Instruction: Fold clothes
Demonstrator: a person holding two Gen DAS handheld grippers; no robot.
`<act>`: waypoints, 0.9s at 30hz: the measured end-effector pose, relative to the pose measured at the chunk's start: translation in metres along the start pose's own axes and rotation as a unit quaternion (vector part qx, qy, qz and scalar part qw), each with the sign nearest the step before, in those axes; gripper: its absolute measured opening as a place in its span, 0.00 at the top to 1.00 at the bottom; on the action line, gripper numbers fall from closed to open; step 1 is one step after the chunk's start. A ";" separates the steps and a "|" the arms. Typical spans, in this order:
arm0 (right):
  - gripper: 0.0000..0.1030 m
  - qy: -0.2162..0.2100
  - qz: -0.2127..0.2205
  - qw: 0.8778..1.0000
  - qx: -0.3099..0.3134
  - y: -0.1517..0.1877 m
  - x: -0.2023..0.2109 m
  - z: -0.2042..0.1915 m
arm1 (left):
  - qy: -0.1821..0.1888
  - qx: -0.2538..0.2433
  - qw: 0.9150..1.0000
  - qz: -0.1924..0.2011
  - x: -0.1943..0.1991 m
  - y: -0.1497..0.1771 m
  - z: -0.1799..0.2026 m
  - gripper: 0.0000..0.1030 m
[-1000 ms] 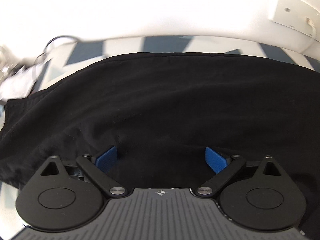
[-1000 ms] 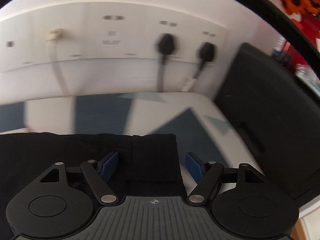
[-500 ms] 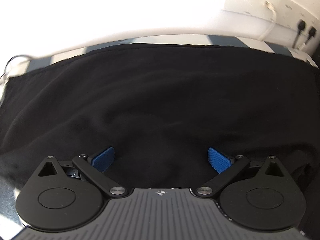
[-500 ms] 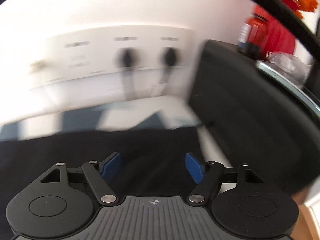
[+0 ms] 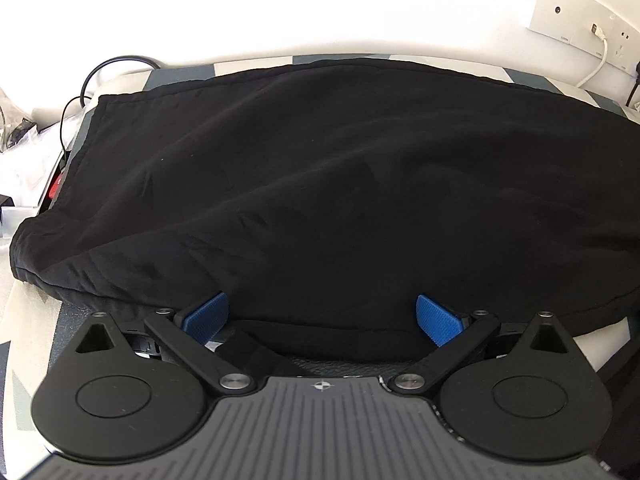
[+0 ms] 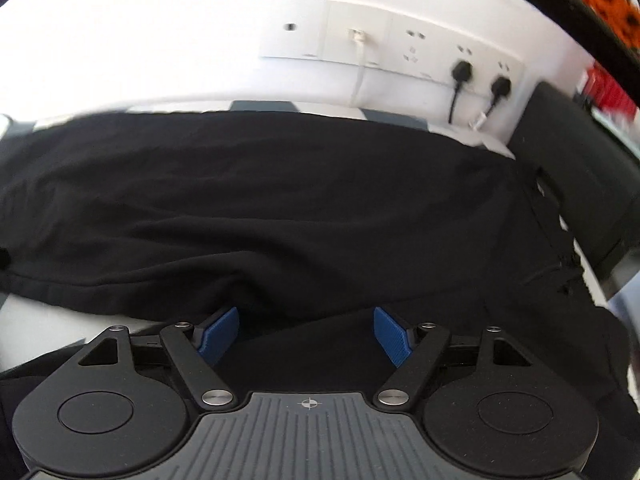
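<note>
A: Report the left claw (image 5: 322, 316).

B: Its jaws stand wide apart, blue pads (image 5: 206, 316) clear on both sides, gripping nothing. The near edge of the black garment (image 5: 320, 184) lies between them at the bottom centre of the left wrist view.

A: Position of the garment?

B: It spreads across the middle of the frame from left to right, on a desk (image 5: 24, 320) with a grey-and-white patterned cover, which shows at the lower left and along the top edge of the cloth. Folds run diagonally across it.

A: The right claw (image 6: 306, 334)?

B: Also spread wide and empty-handed — the garment (image 6: 260, 208) passes between and under its pads (image 6: 390, 334), and a hem runs out to the lower left of that frame.

A: Surroundings?

B: A white wall socket panel (image 6: 392, 50) sits at the upper centre of the right wrist view, with two black plugs (image 6: 462, 70) and a white cable (image 6: 360, 64) in it. A black cable (image 5: 104, 76) loops at the upper left of the left wrist view.
</note>
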State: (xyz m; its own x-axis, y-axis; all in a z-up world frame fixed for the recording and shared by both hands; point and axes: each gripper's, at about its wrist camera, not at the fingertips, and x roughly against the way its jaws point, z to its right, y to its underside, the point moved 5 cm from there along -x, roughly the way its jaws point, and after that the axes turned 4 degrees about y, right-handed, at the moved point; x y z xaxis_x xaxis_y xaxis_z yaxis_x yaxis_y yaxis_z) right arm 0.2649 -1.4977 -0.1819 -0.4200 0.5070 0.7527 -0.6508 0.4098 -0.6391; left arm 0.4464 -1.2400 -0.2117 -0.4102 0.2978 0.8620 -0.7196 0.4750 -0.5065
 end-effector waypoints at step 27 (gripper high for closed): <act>0.30 -0.044 -0.056 0.997 0.002 0.017 0.064 0.031 | 0.021 -0.006 1.000 0.006 -0.014 -0.008 -0.026 0.00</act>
State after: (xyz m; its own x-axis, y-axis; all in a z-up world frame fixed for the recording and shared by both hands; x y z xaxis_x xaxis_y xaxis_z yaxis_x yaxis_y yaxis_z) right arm 0.2075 -1.4823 -0.1399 -0.3993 0.3894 0.8300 -0.6986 0.4571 -0.5505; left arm 0.4725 -1.2259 -0.2200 -0.3948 0.3381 0.8543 -0.7077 0.4811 -0.5175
